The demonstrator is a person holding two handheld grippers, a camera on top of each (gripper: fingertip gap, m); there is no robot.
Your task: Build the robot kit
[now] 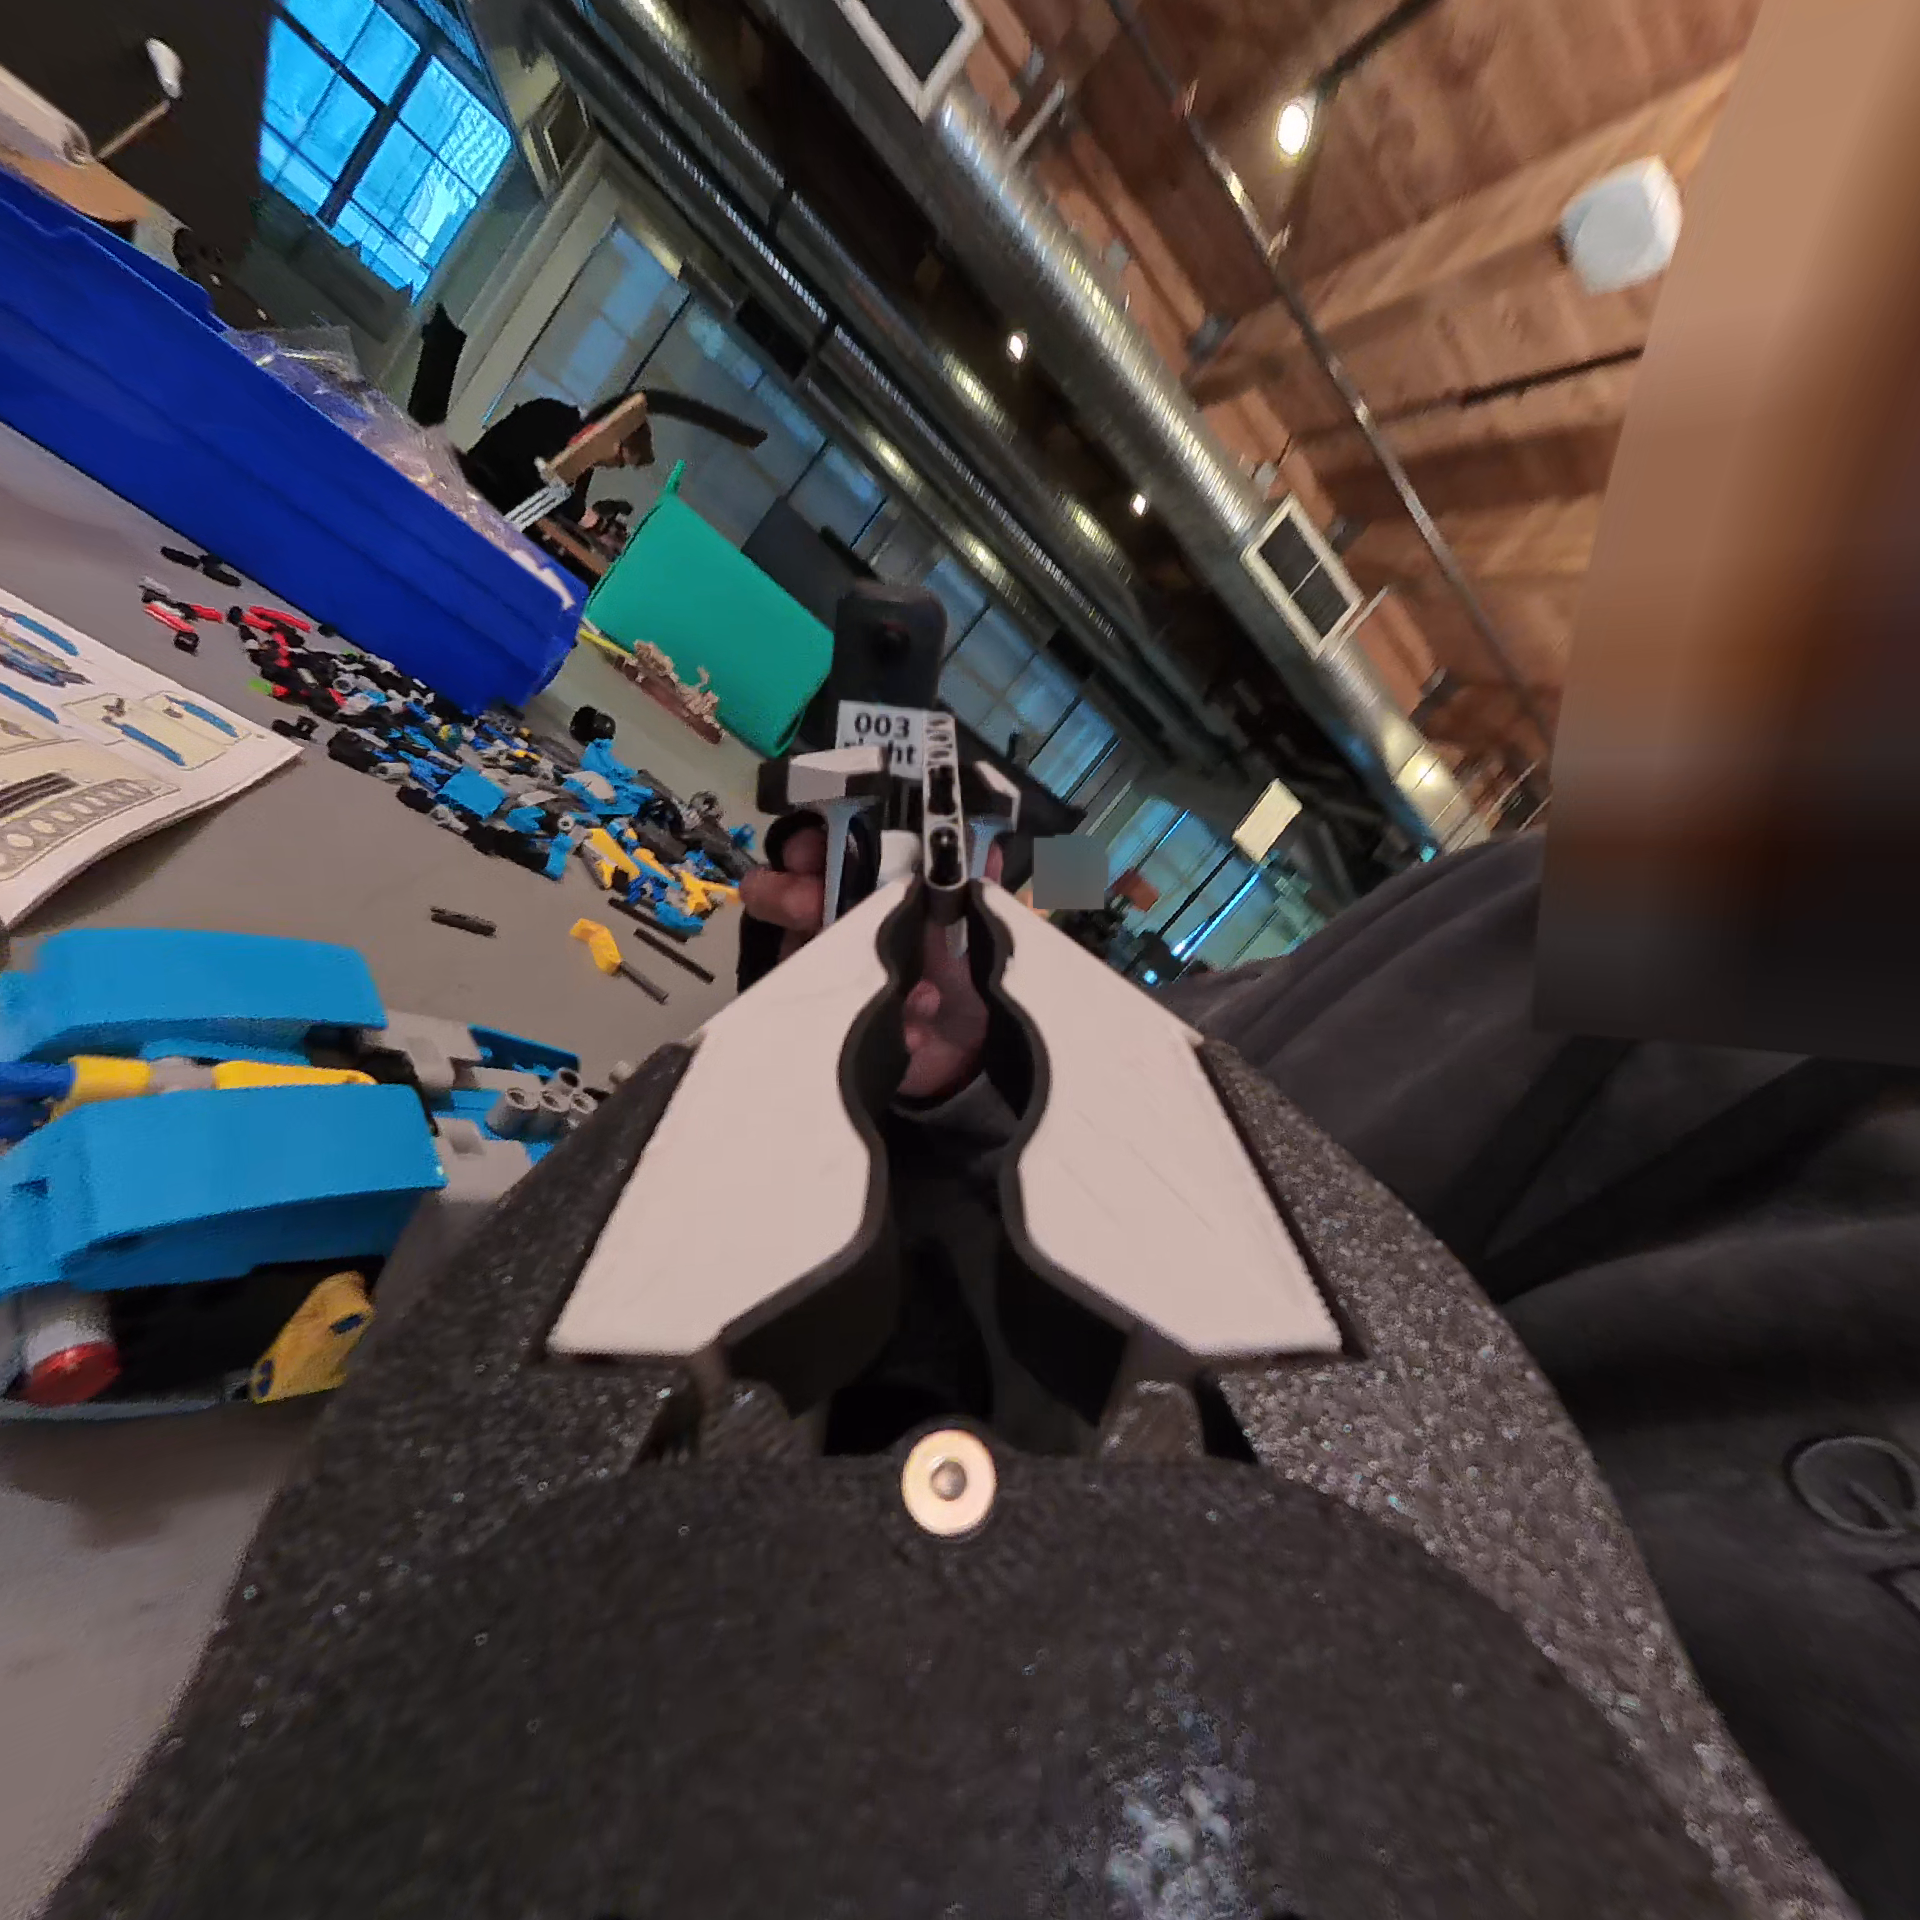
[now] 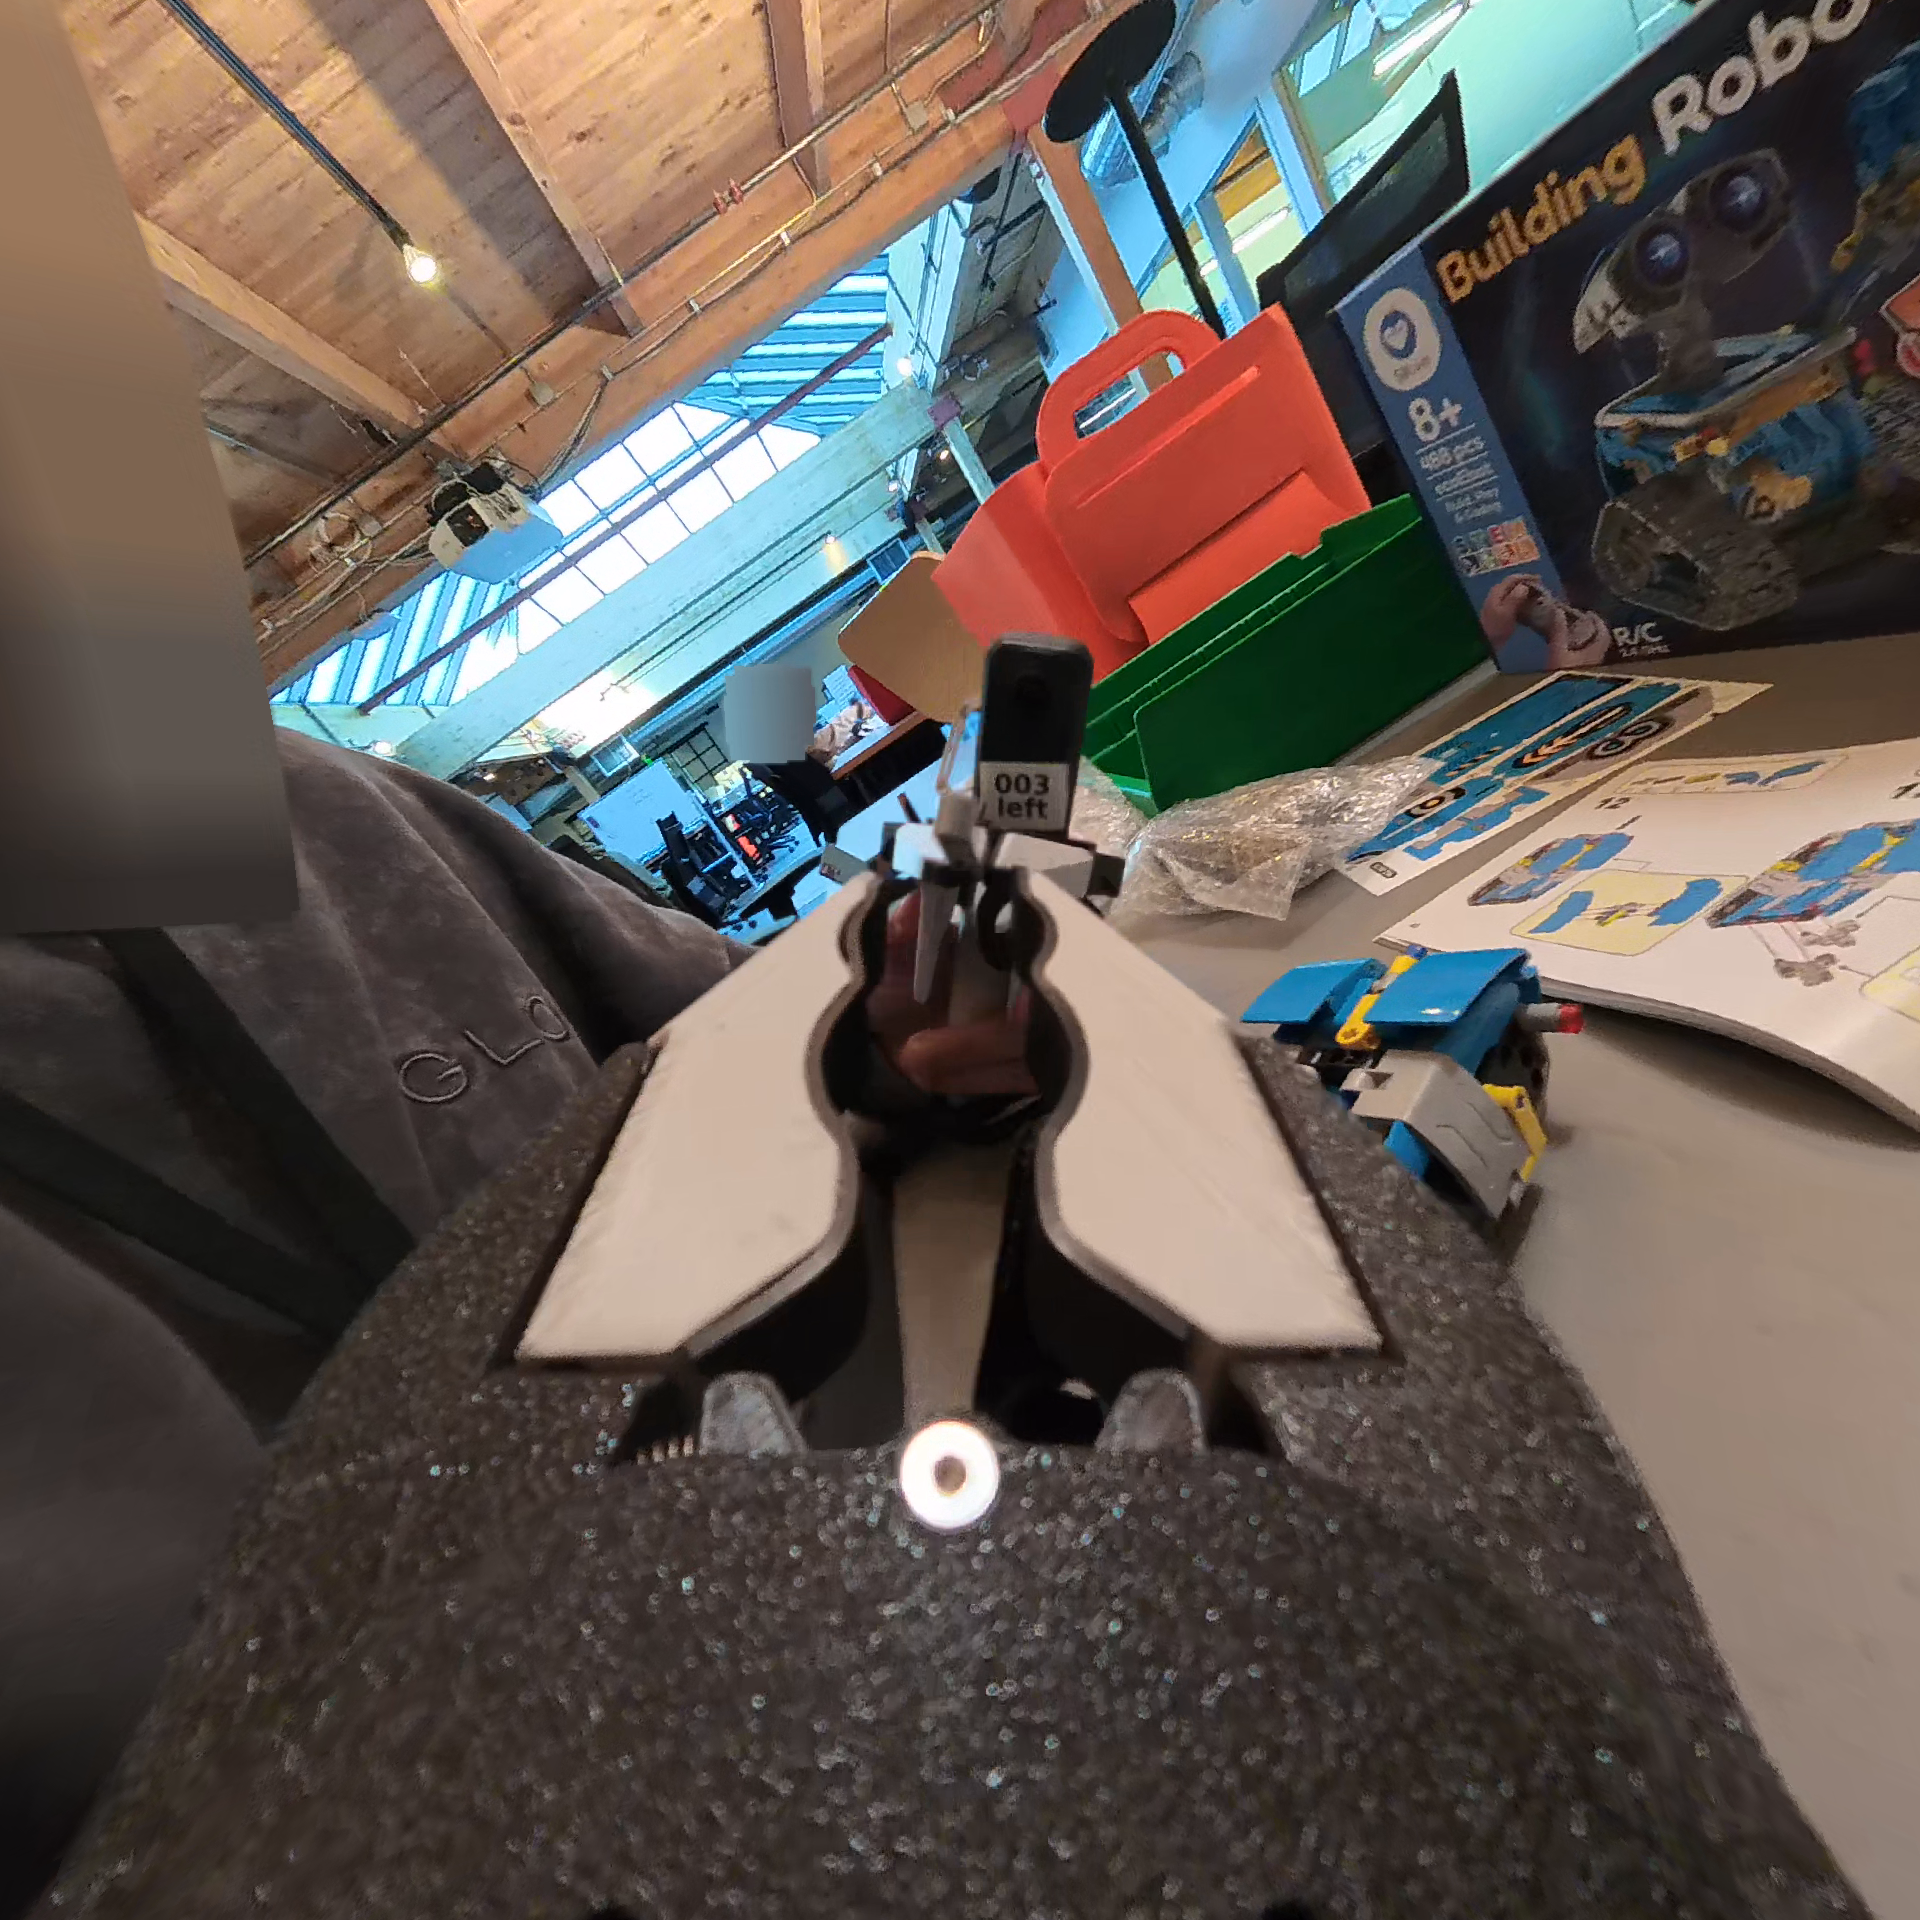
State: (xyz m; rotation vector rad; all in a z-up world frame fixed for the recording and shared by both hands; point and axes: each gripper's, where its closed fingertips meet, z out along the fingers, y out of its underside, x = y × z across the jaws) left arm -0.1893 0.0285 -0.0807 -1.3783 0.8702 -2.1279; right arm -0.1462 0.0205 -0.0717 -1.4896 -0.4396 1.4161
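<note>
My left gripper [image 1: 940,902] is shut on the near end of a slim grey beam with holes [image 1: 938,831] and holds it in the air above the grey table [image 1: 343,883]. My right gripper [image 2: 948,894] faces it tip to tip. Its jaws stand partly open on either side of the beam's far end [image 2: 932,925], and I cannot tell whether they touch it. The right gripper also shows in the left wrist view [image 1: 906,831]. A person's hand shows behind each gripper. A part-built blue, grey and yellow model [image 1: 197,1174] lies on the table to the left.
A pile of loose blue, black, yellow and red pieces [image 1: 520,769] lies by a blue bin [image 1: 260,457]. An open instruction booklet [image 2: 1662,914], plastic bags [image 2: 1226,842], green trays [image 2: 1299,665], an orange carrier [image 2: 1174,488] and the kit box [image 2: 1683,395] stand beyond. The person's grey sweatshirt is close by. There is about 5 cm between the tips of the two grippers.
</note>
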